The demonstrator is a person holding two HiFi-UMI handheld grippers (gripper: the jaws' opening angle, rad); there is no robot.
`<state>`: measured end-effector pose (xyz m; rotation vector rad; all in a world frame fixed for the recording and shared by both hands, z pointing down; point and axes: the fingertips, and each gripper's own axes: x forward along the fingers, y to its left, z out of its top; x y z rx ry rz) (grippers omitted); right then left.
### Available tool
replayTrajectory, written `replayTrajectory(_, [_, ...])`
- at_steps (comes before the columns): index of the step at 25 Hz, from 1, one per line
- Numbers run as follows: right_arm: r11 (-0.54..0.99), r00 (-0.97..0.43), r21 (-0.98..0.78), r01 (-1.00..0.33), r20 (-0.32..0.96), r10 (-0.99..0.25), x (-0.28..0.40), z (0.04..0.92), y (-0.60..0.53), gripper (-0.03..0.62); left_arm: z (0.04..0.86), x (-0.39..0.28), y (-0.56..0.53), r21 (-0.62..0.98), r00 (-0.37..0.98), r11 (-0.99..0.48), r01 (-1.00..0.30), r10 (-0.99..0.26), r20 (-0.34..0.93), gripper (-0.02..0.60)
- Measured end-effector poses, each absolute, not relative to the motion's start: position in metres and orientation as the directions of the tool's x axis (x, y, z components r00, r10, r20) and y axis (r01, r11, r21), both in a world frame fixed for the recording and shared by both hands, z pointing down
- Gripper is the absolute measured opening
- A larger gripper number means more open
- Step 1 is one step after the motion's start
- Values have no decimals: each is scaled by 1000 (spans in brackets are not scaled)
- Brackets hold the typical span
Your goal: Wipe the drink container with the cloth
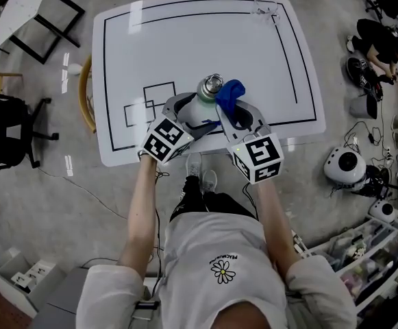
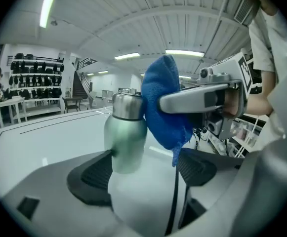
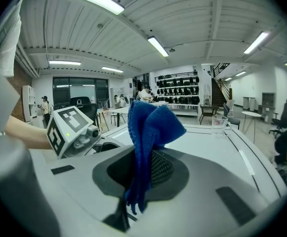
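A drink bottle (image 1: 208,96) with a pale green and white body and a steel cap stands near the front edge of the white table (image 1: 185,40). My left gripper (image 1: 187,113) is shut on the bottle's (image 2: 127,135) lower body, which fills the space between the black pads (image 2: 95,174). A blue cloth (image 1: 230,96) is pinched in my right gripper (image 1: 238,115), shut on it. In the left gripper view the cloth (image 2: 164,110) presses against the bottle's right shoulder and cap. In the right gripper view the cloth (image 3: 149,127) stands up from between the jaws of the gripper (image 3: 144,171) and hides the bottle.
A clear cup (image 1: 264,8) stands at the table's far right corner. Black rectangles (image 1: 147,101) are drawn on the tabletop. A chair (image 1: 85,93) sits at the table's left edge. A person (image 1: 380,41), a white round device (image 1: 345,166) and cables lie on the floor to the right.
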<state>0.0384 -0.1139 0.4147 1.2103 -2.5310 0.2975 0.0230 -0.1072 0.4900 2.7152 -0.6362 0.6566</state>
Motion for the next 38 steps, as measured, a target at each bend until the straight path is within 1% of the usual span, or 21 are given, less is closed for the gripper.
replayTrajectory(4, [639,-604,-33,-768,370,-706,35,414,-113,43,490,36,-86,163,818,-886,-435,-313,484,394])
replayTrajectory(7, [647,-605,-18,-763,374,-703,33,414,-115,43,489,40,-86,174,821,-880,-442,-319,473,394])
replayTrajectory(10, [654,-605,3,-757,376,-702,40,405,-116,43,482,39,-90,136,805,-878,-459,-347,481,394])
replayTrajectory(12, [668,-601,73,-741,374,-707,49,387,-118,43,470,38,-93,102,796,-873,-477,-380,471,394])
replayTrajectory(13, [685,-601,139,-715,379,-704,52,376,-120,43,462,37,-94,87,794,-872,-483,-394,462,394])
replayTrajectory(14, [712,-606,222,-666,396,-690,52,367,-124,42,454,36,-95,73,795,-870,-487,-407,450,394])
replayTrajectory(15, [744,-611,312,-591,428,-665,51,360,-128,43,447,36,-96,65,797,-869,-491,-418,436,394])
replayTrajectory(17, [801,-602,462,-382,533,-595,48,358,-139,43,436,38,-99,64,804,-865,-497,-432,410,394])
replayTrajectory(18, [819,-585,507,-270,590,-557,45,360,-145,43,435,40,-101,68,806,-864,-499,-434,402,394])
replayTrajectory(19, [832,-564,529,-167,641,-521,42,364,-151,43,435,43,-103,72,807,-863,-500,-434,400,394])
replayTrajectory(21, [854,-527,520,-3,725,-443,31,374,-160,43,436,45,-106,76,805,-860,-505,-437,402,394])
replayTrajectory(23, [872,-496,477,110,787,-368,20,386,-162,43,435,46,-108,80,801,-855,-513,-443,403,394])
replayTrajectory(25, [877,-468,446,177,822,-324,13,397,-158,42,437,46,-109,69,791,-851,-521,-451,415,394])
replayTrajectory(28, [868,-443,449,211,836,-324,14,401,-148,43,440,45,-109,59,779,-847,-528,-456,430,394])
replayTrajectory(32, [854,-433,483,196,823,-366,20,397,-137,43,440,45,-112,69,777,-836,-544,-471,419,394])
replayTrajectory(38, [815,-413,551,179,794,-446,32,399,-121,43,441,45,-119,52,766,-839,-542,-468,441,394])
